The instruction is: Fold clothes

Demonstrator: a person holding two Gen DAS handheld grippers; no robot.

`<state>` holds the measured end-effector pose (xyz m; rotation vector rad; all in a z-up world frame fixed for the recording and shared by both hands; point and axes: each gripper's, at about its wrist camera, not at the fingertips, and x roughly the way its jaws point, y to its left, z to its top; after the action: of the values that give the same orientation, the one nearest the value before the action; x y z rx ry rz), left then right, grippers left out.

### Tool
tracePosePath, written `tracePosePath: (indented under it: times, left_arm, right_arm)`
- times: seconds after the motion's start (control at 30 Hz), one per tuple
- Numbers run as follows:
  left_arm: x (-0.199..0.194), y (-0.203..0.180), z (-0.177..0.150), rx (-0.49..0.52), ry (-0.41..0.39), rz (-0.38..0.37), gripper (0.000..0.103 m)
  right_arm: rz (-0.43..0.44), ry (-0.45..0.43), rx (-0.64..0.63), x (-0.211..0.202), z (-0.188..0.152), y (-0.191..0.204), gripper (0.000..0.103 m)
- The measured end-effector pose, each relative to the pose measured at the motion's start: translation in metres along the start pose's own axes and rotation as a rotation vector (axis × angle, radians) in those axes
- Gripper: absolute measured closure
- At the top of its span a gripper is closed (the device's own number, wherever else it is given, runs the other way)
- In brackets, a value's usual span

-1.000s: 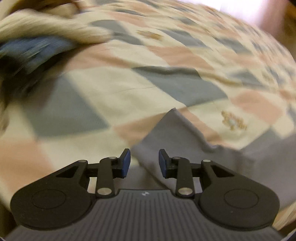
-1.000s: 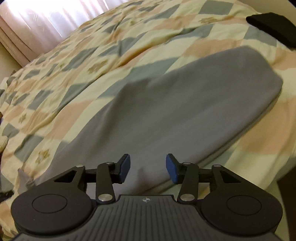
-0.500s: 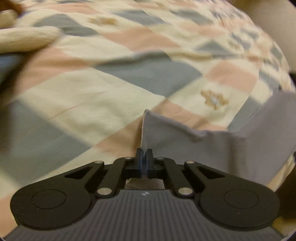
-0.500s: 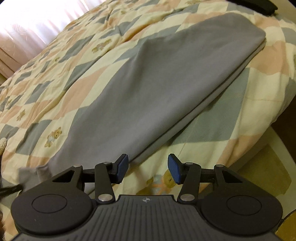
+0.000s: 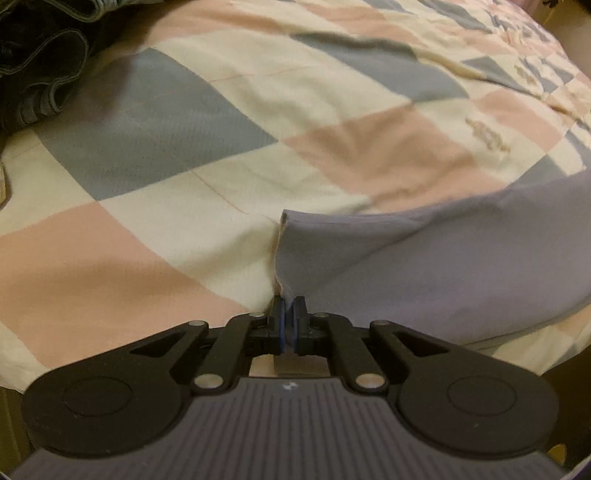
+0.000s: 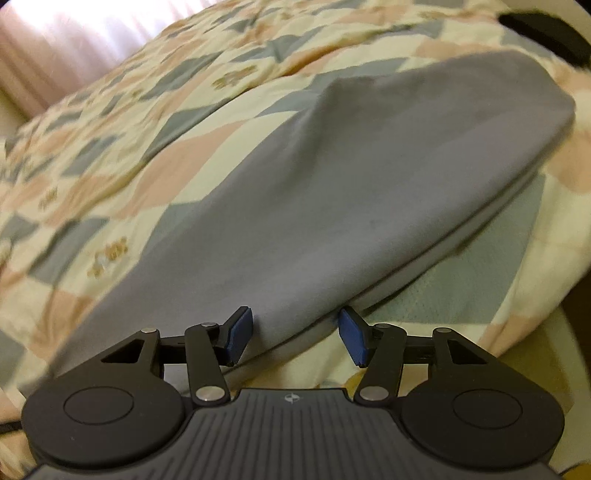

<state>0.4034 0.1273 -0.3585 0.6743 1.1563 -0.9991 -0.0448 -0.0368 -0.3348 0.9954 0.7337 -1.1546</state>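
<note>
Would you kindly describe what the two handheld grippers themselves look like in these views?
The left gripper and right gripper look alike: matte black linkage arms with silver pivot pins, two round black discs, a ribbed dark grey body with a small logo, and blue pads on the fingertips. No cables, hands or sleeves show.

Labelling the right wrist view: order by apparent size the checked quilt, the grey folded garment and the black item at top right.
1. Checked quilt
2. Grey folded garment
3. Black item, farther away and cut off, so its true size is unsure.

Black linkage fingers [image 6: 238, 334] with blue pads, silver pivot screws, ribbed grey housing
</note>
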Motion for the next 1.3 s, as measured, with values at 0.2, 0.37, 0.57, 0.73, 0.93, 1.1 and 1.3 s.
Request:
tracePosePath:
  times: [0.2,0.37,0.57,0.73,0.93,1.1,1.3]
  left_arm:
    - [-0.015,-0.004,0.002,0.077,-0.011,0.090,0.101]
    - [-0.031,-0.018,0.009,0.177,-0.040,0.174,0.103]
    - [-0.038,-0.087,0.030,0.439,-0.177,0.065,0.096]
    - [-0.014,-0.089,0.036,0.547,-0.122,-0.002,0.096]
    - [-0.001,-0.078,0.039,0.679,-0.067,-0.115,0.096]
    - [0.013,-0.065,0.046,0.773,-0.022,-0.199,0.096]
    - [0.015,-0.030,0.068,0.824,0.001,-0.313,0.096]
  right_arm:
    - [-0.047,-0.057,-0.192,-0.003,-0.007,0.016,0.048]
    - [-0.048,-0.126,-0.331,-0.009,-0.014,0.032,0.048]
    - [-0.049,-0.198,-0.427,-0.010,-0.029,0.049,0.049]
    - [-0.010,-0.193,-0.329,-0.029,-0.033,0.043,0.050]
    - [0.097,-0.134,0.283,-0.011,-0.026,-0.010,0.061]
    - [0.059,-0.148,0.487,0.000,-0.051,-0.003,0.100]
    - [-0.129,-0.200,0.531,-0.018,-0.072,0.031,0.085]
